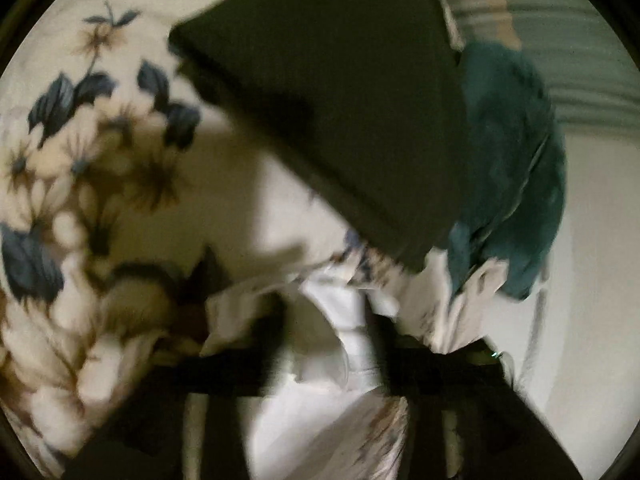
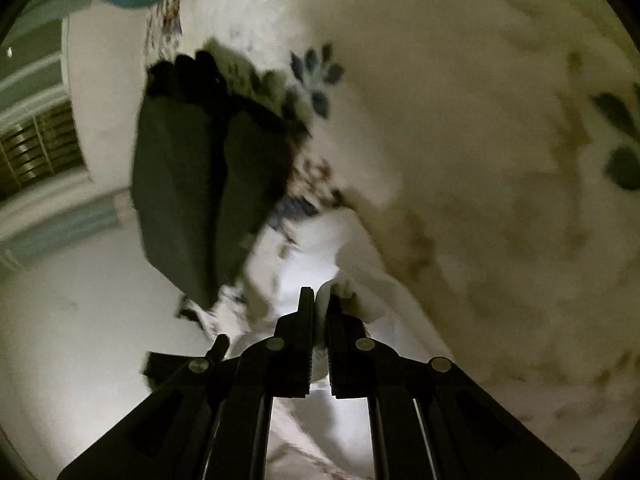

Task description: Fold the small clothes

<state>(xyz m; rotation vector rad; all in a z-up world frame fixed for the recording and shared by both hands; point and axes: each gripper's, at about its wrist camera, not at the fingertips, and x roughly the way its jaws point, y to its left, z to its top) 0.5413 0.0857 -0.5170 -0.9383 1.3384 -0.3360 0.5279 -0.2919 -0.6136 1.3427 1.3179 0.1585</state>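
Cloth fills nearly everything ahead of me: a white floral fabric (image 2: pixel 460 184) with blue leaves and tan blossoms, bunched and lifted. My right gripper (image 2: pixel 318 300) has its fingers drawn narrow, pinching a fold of that white floral fabric between the tips. Ahead and to the left of those tips lies the dark green garment (image 2: pixel 192 188), a folded piece whose far end I cannot make out clearly. Its near corner sits just beside the pinched fold, so there is little free room on that side. To the right of the right gripper the floral cloth rises in a broad, unbroken swell.

From the left wrist the picture is blurred. The left gripper (image 1: pixel 360 360) has white floral cloth gathered across its fingers, but I cannot tell how its jaws stand. Straight ahead of it the dark green garment (image 1: pixel 344 120) lies with a clean straight edge running toward the gripper and a corner nearly over the bunched cloth. Right of that, a crumpled teal garment (image 1: pixel 516 176) touches the dark one.

Past the cloth, the pale floor or wall (image 2: pixel 80 320) opens to the left of the right gripper, with a slatted vent (image 2: pixel 36 152) and pale striped trim beyond.
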